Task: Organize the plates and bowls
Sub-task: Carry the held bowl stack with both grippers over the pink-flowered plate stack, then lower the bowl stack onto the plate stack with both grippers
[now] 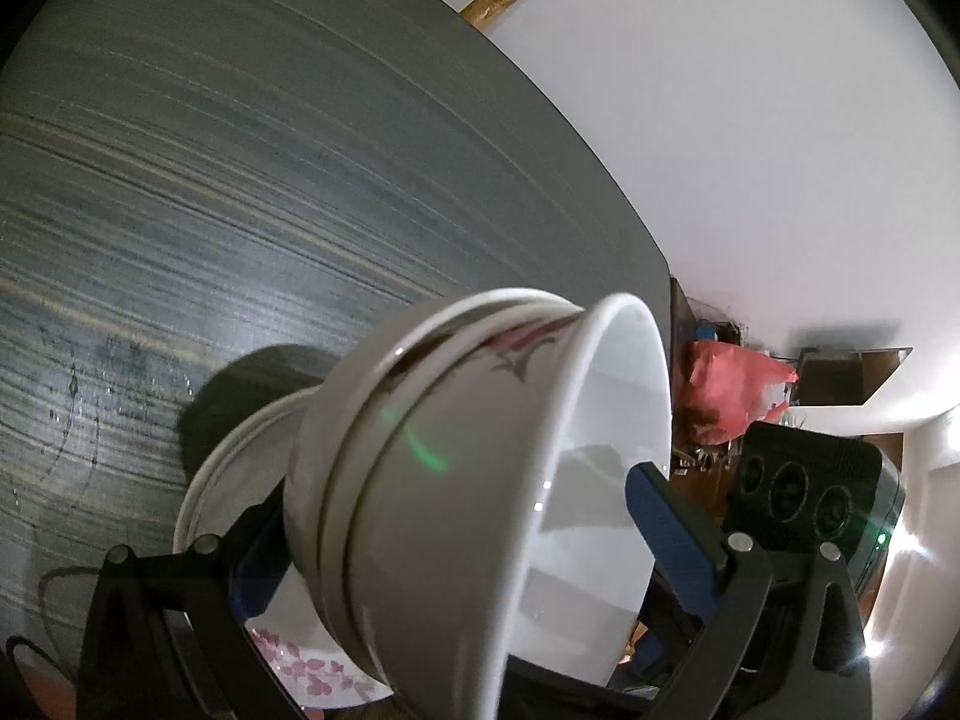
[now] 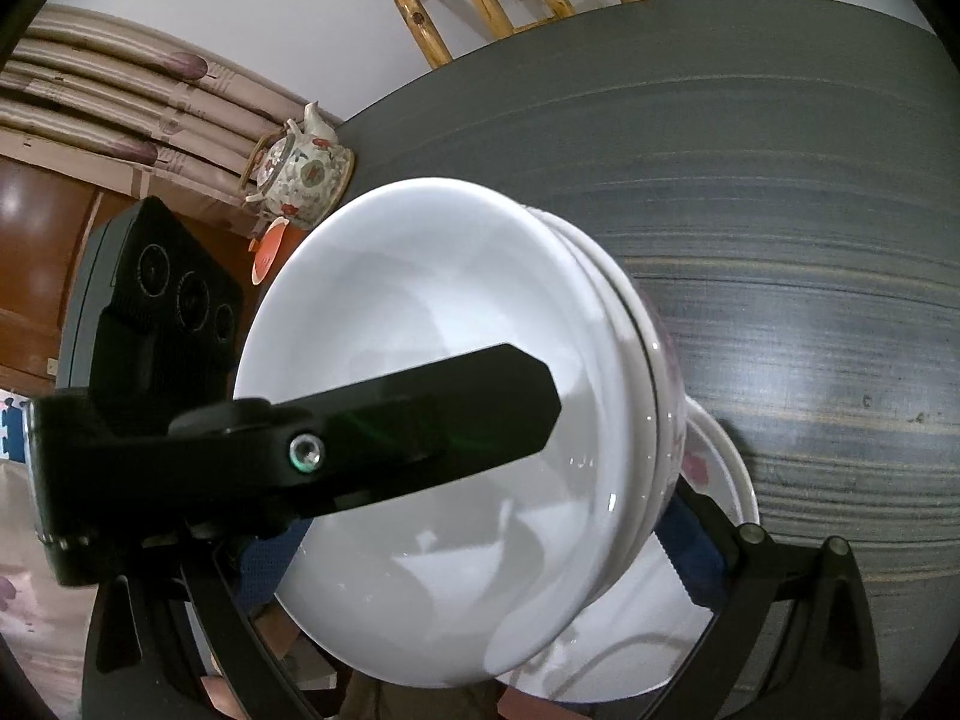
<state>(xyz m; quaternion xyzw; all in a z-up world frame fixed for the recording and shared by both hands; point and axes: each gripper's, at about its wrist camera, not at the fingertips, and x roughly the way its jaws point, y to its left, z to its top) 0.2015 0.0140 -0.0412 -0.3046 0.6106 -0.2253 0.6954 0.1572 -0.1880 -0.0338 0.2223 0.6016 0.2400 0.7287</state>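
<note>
In my left wrist view the stack of bowls fills the lower centre of the frame, tipped on its side with the open mouth facing right, and the left gripper has its jaws clamped across it: one blue pad sits inside the rim at lower right, the other presses the outer wall at lower left. Under it, at the bottom left, a plate with pink petals lies on the grey table. My right wrist view shows the same nested bowls centre frame, with the other gripper's black finger reaching into the mouth. The right gripper straddles the stack, but whether its jaws actually touch the bowls I cannot tell. I judge this load heavy for a rim pinch, rigid, glazed and slick, and breakable; the nested pieces could slide apart while tilted. I would hold across the wall near the rim, and level it before setting it on the plate.
</note>
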